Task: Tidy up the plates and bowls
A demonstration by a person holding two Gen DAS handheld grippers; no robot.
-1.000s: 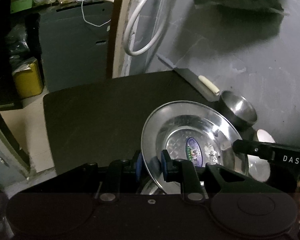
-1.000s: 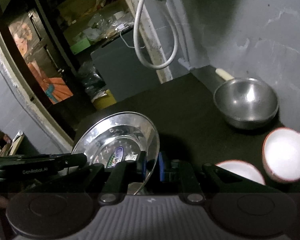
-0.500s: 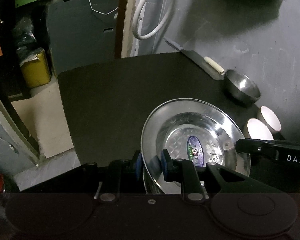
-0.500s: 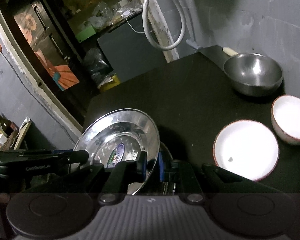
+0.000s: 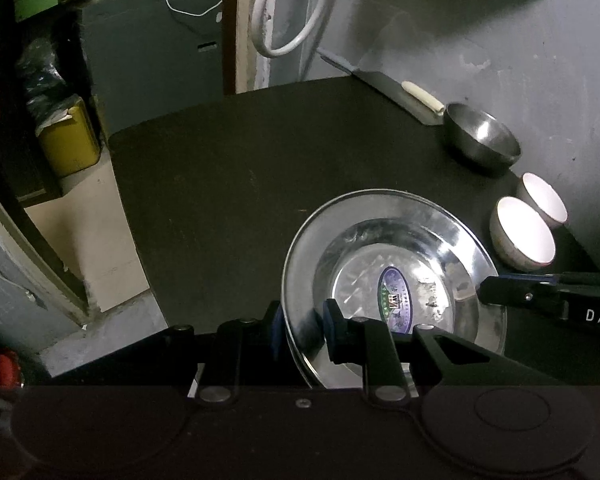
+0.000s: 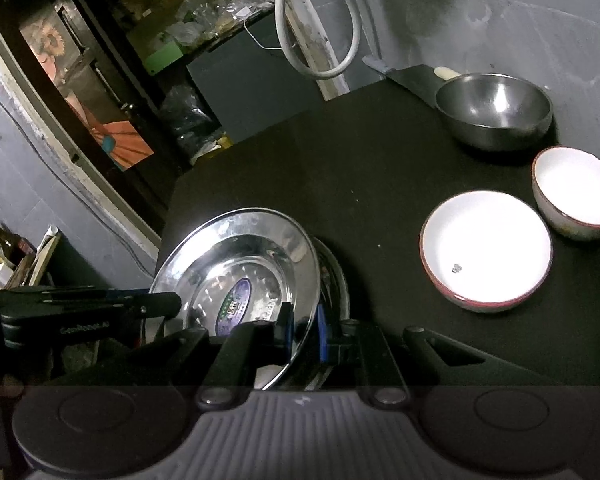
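Note:
A shiny steel plate [image 5: 396, 252] with an oval sticker is held over the dark table by both grippers. My left gripper [image 5: 302, 330] is shut on its left rim. My right gripper [image 6: 302, 330] is shut on its right rim; the plate also shows in the right wrist view [image 6: 236, 264]. Another steel plate [image 6: 336, 276] lies just under it. A steel bowl [image 6: 494, 110] stands at the back right by the wall. Two white bowls with red rims, one larger [image 6: 486, 248] and one smaller [image 6: 576, 192], stand to the right of the plate.
The dark table [image 5: 228, 168] ends at a left edge with the floor below. A knife with a pale handle [image 5: 404, 96] lies at the back by the grey wall. A white hose [image 5: 284, 8] hangs on the wall behind.
Both grippers have drawn back and risen with the plate held between them, so more of the table and both white bowls come into view. The grip has not changed.

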